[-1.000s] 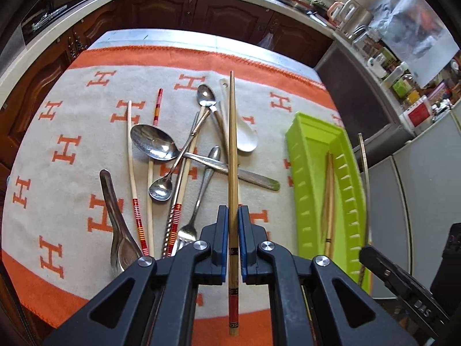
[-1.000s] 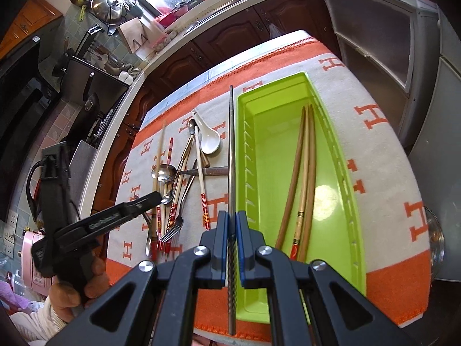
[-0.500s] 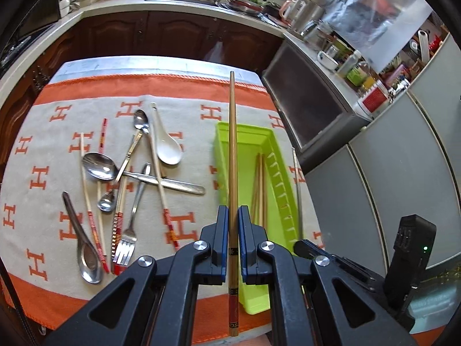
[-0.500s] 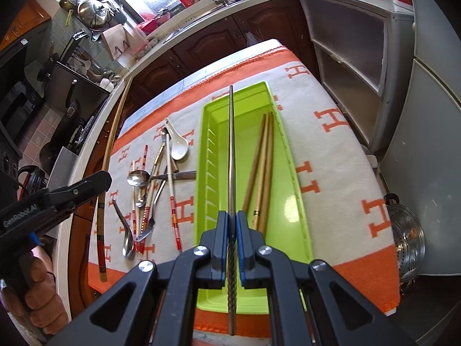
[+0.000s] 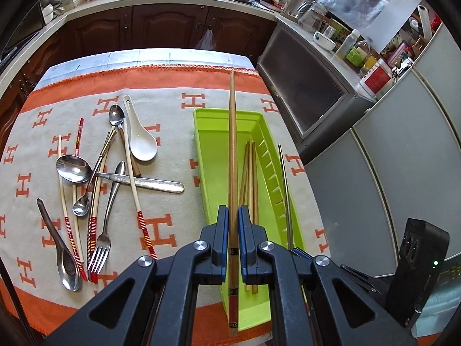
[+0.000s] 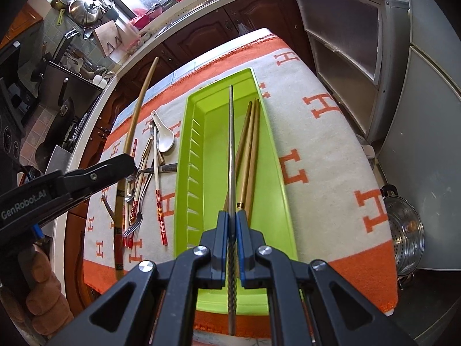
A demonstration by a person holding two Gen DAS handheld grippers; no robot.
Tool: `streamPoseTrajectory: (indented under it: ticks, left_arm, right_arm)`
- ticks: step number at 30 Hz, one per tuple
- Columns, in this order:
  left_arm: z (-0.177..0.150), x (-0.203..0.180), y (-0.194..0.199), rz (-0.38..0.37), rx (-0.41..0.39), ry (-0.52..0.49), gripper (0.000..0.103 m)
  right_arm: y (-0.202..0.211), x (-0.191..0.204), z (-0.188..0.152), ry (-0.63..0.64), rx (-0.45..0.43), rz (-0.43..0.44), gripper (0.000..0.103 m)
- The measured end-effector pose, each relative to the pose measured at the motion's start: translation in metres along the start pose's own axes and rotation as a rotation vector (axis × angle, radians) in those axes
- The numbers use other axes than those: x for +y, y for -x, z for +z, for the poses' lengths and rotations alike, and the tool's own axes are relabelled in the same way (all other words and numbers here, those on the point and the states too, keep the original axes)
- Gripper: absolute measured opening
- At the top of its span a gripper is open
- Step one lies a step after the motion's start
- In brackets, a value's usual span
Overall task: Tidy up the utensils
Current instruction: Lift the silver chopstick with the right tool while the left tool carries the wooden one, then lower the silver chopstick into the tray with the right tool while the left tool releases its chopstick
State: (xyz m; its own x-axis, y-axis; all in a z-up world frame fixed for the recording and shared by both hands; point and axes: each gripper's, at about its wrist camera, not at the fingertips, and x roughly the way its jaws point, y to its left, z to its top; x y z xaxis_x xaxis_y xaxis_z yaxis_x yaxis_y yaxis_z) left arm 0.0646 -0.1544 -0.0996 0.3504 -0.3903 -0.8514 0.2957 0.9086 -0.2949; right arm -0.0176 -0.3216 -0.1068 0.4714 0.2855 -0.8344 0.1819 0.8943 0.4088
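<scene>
A: Left wrist view, and the left gripper [image 5: 232, 225] has its jaws pinched tight on a bamboo chopstick [image 5: 232, 150], shaft running straight ahead along the fingers, lined up lengthwise over the green tray [image 5: 206, 155].

B: And the right gripper [image 6: 232, 227]?

A: Clamped just as tight on a metal chopstick [image 6: 231, 150], also pointing down the tray's length. Three wooden chopsticks [image 6: 250, 147] already lie inside, just to its right.

B: So who's nearer?

A: I'd say the right; its stick hangs over the tray's middle, while from that view the left one sits off beyond the tray's left wall, above the orange-and-cream cloth [image 6: 322, 150].

B: Leftovers?

A: Spoons, a fork [image 5: 99, 248] and striped chopsticks heaped on the cloth, left of the tray.

B: Any writing?

A: "GenRobot.AI" on the left gripper's side; big orange H's on the cloth.
</scene>
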Motion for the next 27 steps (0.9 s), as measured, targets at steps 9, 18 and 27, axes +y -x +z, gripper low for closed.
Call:
streamPoseTrajectory:
  ticks: [9,18,27]
  left_arm:
    - [-0.008,0.003,-0.023,0.004,0.030,0.017,0.004]
    - [-0.007,0.006,-0.048,-0.017,0.089,0.043,0.004]
    - [-0.010,0.003,-0.067,-0.021,0.152,-0.001,0.017]
  right_arm:
    - [-0.009,-0.002,0.007,0.020,0.024,0.001,0.005]
    - [-0.026,-0.002,0.020,0.030,0.062,-0.022,0.005]
    - [-0.046,-0.001,0.035,0.027,0.096,-0.095,0.007]
